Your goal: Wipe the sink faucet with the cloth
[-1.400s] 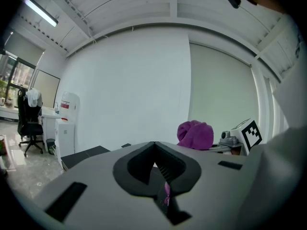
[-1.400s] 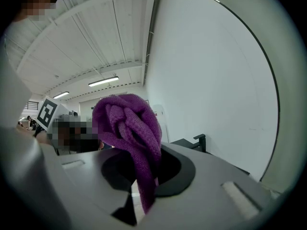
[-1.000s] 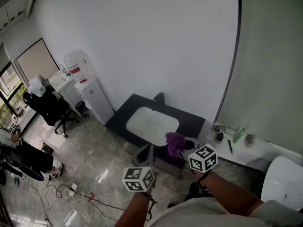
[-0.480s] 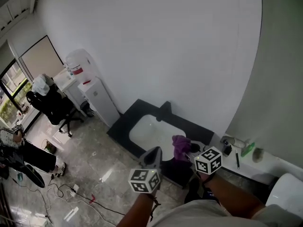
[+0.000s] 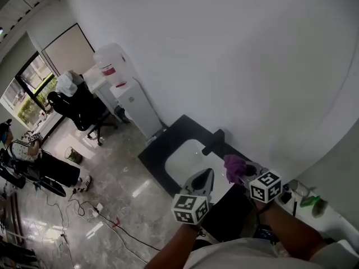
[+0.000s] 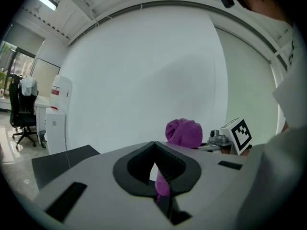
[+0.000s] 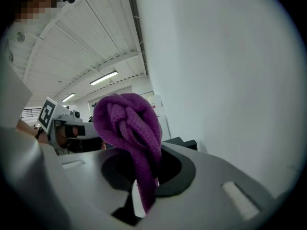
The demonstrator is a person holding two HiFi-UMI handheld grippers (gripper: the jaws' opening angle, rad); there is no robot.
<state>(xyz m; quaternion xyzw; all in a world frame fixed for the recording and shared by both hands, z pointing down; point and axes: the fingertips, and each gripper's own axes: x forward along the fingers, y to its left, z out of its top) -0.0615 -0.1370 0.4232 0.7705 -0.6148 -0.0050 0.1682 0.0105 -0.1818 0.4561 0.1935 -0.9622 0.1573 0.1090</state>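
The right gripper [image 5: 243,175] carried the cloth [image 5: 234,166] closer to the faucet [image 5: 215,141], while the left gripper [image 5: 204,177] moved in over the sink's [image 5: 180,157] near edge.

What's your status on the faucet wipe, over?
Right gripper shut on purple cloth. Left gripper shut, empty. Cloth short of black faucet, no contact yet. Path clear.

Head view: high up, steeply down on sink [image 5: 188,160], left tool [image 5: 202,178], right tool [image 5: 239,172]. Tool views: close, along own jaws, wall [image 6: 144,71] ahead; both catch cloth [image 7: 127,123].
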